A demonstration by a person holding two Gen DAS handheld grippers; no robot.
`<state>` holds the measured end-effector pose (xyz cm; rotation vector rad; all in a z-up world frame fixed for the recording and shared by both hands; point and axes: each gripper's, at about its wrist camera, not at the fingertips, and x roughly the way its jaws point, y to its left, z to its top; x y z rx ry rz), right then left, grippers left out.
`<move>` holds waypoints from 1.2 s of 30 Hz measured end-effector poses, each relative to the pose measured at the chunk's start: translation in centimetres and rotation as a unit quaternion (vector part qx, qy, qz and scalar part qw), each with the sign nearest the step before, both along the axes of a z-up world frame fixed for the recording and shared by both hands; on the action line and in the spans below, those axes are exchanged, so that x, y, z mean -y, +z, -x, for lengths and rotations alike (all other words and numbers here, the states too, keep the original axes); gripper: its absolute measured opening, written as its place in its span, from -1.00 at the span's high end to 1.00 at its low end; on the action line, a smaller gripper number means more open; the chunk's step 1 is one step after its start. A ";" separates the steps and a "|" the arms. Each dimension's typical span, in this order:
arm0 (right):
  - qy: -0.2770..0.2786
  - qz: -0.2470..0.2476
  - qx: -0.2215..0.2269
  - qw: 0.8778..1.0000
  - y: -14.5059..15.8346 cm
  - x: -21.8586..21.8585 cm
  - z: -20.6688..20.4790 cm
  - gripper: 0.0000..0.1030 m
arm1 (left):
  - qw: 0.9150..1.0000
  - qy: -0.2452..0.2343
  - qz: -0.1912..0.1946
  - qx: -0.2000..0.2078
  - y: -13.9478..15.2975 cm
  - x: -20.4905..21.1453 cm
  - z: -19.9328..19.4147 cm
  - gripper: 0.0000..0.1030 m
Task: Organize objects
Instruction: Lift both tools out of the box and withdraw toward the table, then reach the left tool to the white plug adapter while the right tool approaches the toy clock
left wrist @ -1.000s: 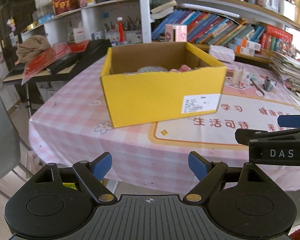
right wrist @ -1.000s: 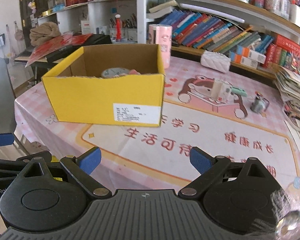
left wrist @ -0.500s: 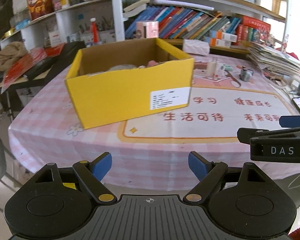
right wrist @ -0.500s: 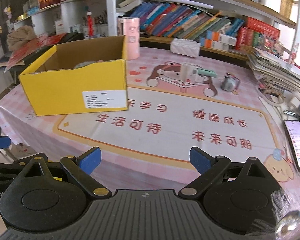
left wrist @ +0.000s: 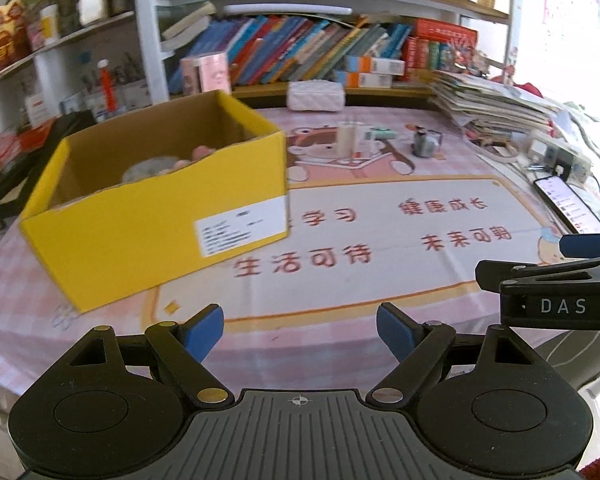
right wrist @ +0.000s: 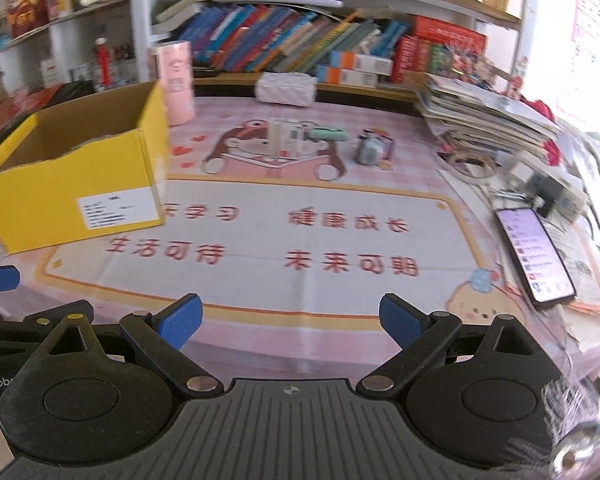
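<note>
while both grippers gape empty, yellow box (left wrist: 160, 224) sits ahead, leftward.

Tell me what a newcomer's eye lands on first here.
The open yellow box at the table's left, with a few things inside. Then the pink tablecloth with red lettering, and the lit phone at its right edge. Both tongs, left and right, hang open.

Both views swung right, yellow box (left wrist: 156, 216) now left, phone (right wrist: 534, 254) now visible
</note>
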<state>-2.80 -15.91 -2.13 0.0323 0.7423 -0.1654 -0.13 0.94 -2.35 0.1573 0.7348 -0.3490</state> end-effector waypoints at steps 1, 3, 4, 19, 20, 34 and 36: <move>-0.004 0.000 -0.001 1.000 0.0 0.4 -0.1 -0.86 | 1.000 -0.004 0.000 0.000 0.0 0.3 -0.2 -0.67; -0.010 0.001 -0.003 1.000 -0.1 1.0 -0.4 -0.86 | 1.000 -0.011 -0.001 -0.001 -0.1 1.1 -0.6 -0.67; -0.013 0.000 -0.003 1.000 -0.2 1.3 -0.6 -0.86 | 1.000 -0.013 -0.002 0.000 -0.2 1.4 -0.8 -0.67; 0.006 -0.002 -0.002 1.000 0.4 6.2 -7.2 -0.86 | 1.000 0.007 -0.001 0.017 0.7 6.1 -6.5 -0.67; 0.008 -0.002 0.000 1.000 0.5 6.5 -7.8 -0.86 | 1.000 0.009 -0.001 0.019 0.8 6.5 -6.9 -0.67; 0.028 -0.014 0.019 0.999 0.6 11.9 -15.3 -0.85 | 0.999 0.035 -0.001 0.037 1.0 11.0 -11.9 -0.65; 0.030 -0.015 0.020 0.999 0.5 12.5 -16.1 -0.85 | 0.999 0.036 -0.006 0.040 0.9 11.7 -12.3 -0.64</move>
